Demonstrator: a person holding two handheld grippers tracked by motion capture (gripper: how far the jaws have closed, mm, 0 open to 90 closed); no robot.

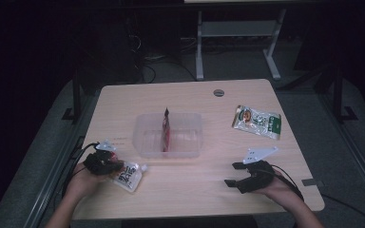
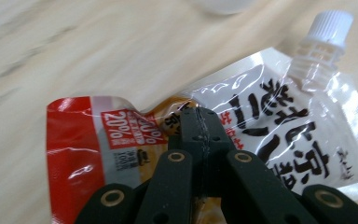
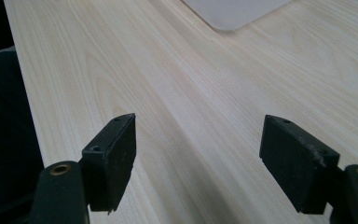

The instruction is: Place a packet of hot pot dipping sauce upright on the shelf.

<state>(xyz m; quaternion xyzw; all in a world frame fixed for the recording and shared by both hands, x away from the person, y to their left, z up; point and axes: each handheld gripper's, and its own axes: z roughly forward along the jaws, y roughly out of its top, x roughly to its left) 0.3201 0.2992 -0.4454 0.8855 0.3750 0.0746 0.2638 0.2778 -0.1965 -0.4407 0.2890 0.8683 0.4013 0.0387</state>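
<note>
My left gripper (image 1: 115, 166) is near the table's front left, its jaws shut on a white and red spouted pouch (image 1: 130, 175). In the left gripper view the black jaws (image 2: 200, 119) meet over the pouch (image 2: 279, 126), pinching its film near the middle; its white cap (image 2: 330, 25) points to the upper right. My right gripper (image 1: 233, 174) rests low at the front right, open, with bare wood between its fingers (image 3: 198, 140).
A clear plastic tub (image 1: 142, 142) stands mid-table with a red packet (image 1: 166, 130) upright inside; its corner (image 3: 237, 11) shows in the right gripper view. A green and white packet (image 1: 256, 122) lies at the right. A round grommet (image 1: 219, 92) sits near the far edge.
</note>
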